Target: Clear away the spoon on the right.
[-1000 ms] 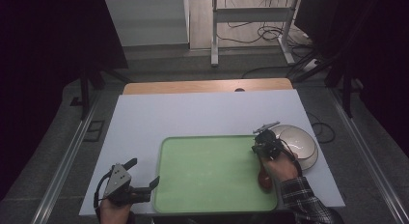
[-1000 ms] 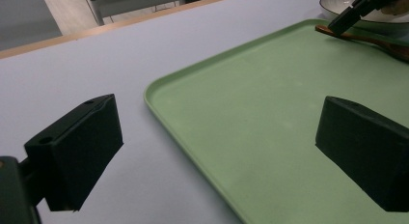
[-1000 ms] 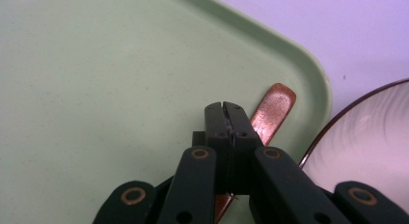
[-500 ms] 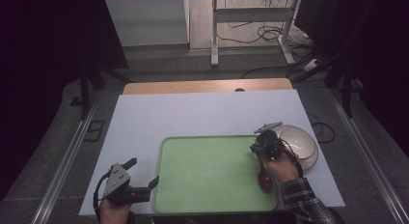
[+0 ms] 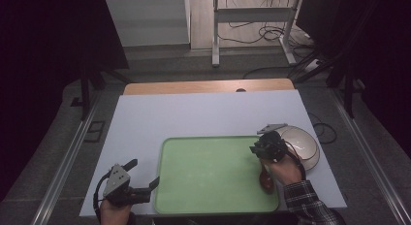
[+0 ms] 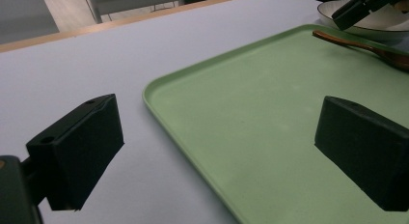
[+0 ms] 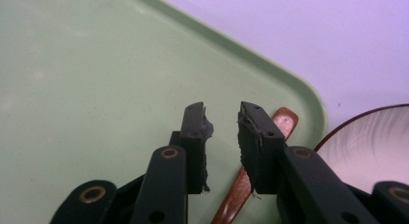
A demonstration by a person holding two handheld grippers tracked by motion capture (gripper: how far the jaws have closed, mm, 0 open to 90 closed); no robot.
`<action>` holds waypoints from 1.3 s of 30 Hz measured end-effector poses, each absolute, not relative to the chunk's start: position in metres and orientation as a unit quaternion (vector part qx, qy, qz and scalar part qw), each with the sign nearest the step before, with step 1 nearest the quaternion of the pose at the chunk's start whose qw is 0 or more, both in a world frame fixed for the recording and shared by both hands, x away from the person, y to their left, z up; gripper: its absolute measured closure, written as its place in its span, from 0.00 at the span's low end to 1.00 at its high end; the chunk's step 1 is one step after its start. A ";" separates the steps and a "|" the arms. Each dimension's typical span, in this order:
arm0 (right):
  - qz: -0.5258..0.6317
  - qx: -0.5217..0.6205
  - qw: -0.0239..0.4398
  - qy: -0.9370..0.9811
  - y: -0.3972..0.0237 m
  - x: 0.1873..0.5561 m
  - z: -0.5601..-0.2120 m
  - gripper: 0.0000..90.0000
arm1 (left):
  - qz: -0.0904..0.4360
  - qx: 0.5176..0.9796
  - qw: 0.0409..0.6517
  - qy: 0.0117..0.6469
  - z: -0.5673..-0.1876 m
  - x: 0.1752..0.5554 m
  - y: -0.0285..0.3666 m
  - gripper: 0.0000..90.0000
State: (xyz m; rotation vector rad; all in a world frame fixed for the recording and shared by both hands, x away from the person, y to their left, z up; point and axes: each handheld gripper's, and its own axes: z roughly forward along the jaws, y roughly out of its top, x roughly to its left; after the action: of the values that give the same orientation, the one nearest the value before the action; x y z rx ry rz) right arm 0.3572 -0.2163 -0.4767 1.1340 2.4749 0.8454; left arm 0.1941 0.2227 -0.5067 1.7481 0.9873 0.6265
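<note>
Two grippers showed in the high view: the left gripper [image 5: 140, 184] at the table's [image 5: 203, 113] seven o'clock corner, the right gripper [image 5: 255, 150] over the green tray's [image 5: 208, 171] three o'clock edge, beside a white bowl [image 5: 303, 145].

From the left gripper view, its jaws stood wide and empty, straddling the tray rim.

From the right gripper view, its jaws had just been opening, slightly parted, holding nothing; the wooden spoon [image 7: 284, 119] lay just beneath on the tray.

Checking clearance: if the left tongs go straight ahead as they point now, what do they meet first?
Probably the green tray: the open left tongs straddle its near rim, low over the table. Beyond lie the wooden spoon and the bowl; height above the tray is unclear.
</note>
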 end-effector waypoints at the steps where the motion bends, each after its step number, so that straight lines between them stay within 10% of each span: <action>1: 0.295 0.393 0.146 0.859 -0.216 0.357 -0.476 0.79 | 0.259 0.722 0.496 0.408 -0.507 0.194 0.223 0.03; 39: 0.351 0.368 0.165 0.845 -0.225 0.334 -0.460 0.38 | 0.249 0.722 0.497 0.412 -0.506 0.194 0.223 0.04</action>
State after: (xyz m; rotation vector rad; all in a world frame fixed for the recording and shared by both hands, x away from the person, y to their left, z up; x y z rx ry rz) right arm 0.3340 -0.2251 -0.4597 1.0483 2.4079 0.9987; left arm 0.1941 0.2234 -0.5064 1.7486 0.9964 0.6022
